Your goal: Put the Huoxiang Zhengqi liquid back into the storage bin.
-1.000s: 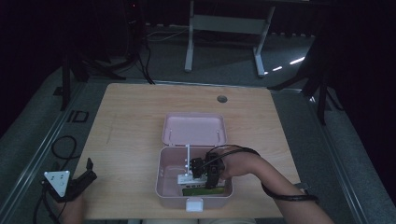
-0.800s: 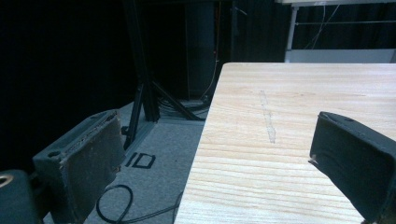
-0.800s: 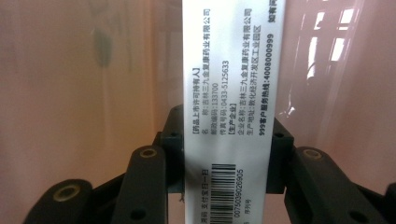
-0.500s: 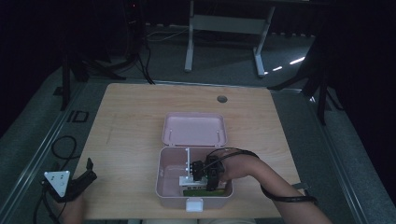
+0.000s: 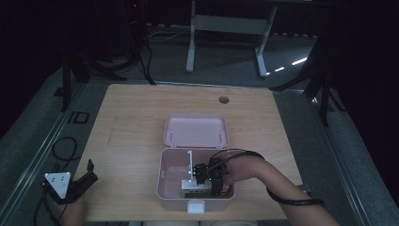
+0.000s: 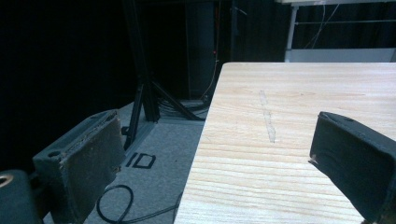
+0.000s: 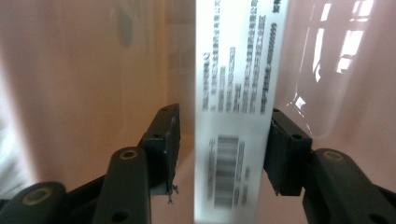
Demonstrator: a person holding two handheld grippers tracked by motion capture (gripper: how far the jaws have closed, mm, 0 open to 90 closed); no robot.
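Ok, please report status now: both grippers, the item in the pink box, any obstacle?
Left gripper open, idle at table edge. Right gripper inside pink box, jaws just opened, white labelled pack loose between them. Nothing in the way.

- the right gripper [image 7: 222, 140] down inside the open pink plastic box [image 5: 164, 181] has just been opening its jaws; a moment ago they were shut tight, now there's a clear gap between them
- the flat white packet with printed text and a barcode [image 7: 233, 121] stands between those jaws: in the right gripper view the left jaw stands visibly apart from it, the right jaw sits right at its edge, can't tell if it touches
- from the high view the right hand [image 5: 240, 169] has barely shifted inside the box, and it's too small there to see the packet itself move
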